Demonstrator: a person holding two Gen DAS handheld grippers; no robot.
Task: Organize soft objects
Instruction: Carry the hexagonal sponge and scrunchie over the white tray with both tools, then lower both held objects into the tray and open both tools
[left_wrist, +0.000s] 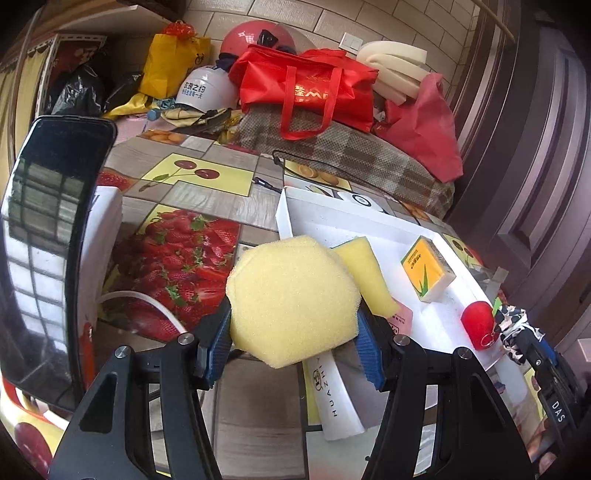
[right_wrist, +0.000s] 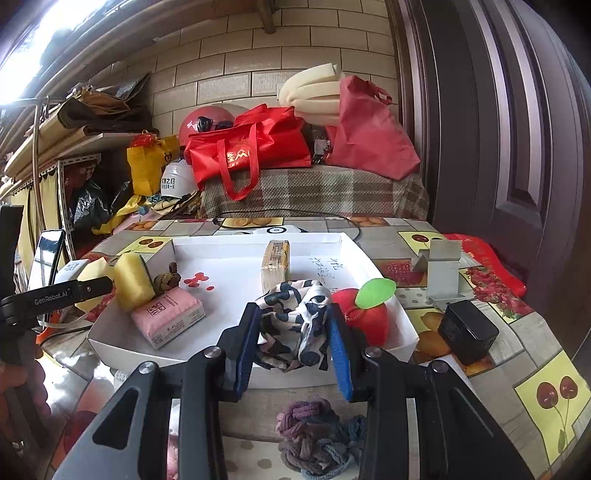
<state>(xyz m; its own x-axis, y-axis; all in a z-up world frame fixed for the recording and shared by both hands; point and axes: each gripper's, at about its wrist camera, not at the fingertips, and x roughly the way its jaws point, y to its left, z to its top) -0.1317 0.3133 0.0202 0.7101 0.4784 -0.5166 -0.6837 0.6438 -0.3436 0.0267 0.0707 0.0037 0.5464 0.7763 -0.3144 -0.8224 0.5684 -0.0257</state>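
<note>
**Inspector A:** Left tool (left_wrist: 293, 345) status?

**Inspector B:** Clamped on a pale yellow hexagonal sponge (left_wrist: 293, 301), blue pads pressing both its sides. The sponge is held above the near left corner of the white tray (left_wrist: 373, 225).

**Inspector A:** Right tool (right_wrist: 293, 345)?

**Inspector B:** Closed on a black-and-white patterned cloth (right_wrist: 295, 325), bunched between its pads, over the tray's near edge.

**Inspector A:** Tray contents?

**Inspector B:** A yellow block sponge (right_wrist: 131, 280) leans at the left wall, with a pink packet (right_wrist: 168, 319) just near of it and a small brown knotted item (right_wrist: 168, 281) between them. A yellow wrapped bar (right_wrist: 275, 264) stands near the middle. A red plush apple (right_wrist: 365, 314) with a green leaf sits at the near right corner, beside the cloth.

**Inspector A:** Outside the tray?

**Inspector B:** On the fruit-print worktop (right_wrist: 417, 236): a purple-grey knotted hair tie (right_wrist: 317, 435) nearest the right tool, a black adapter (right_wrist: 467, 330) and a metal stand (right_wrist: 441, 273) to the right. A phone (left_wrist: 48, 229) stands upright at the far left.
</note>
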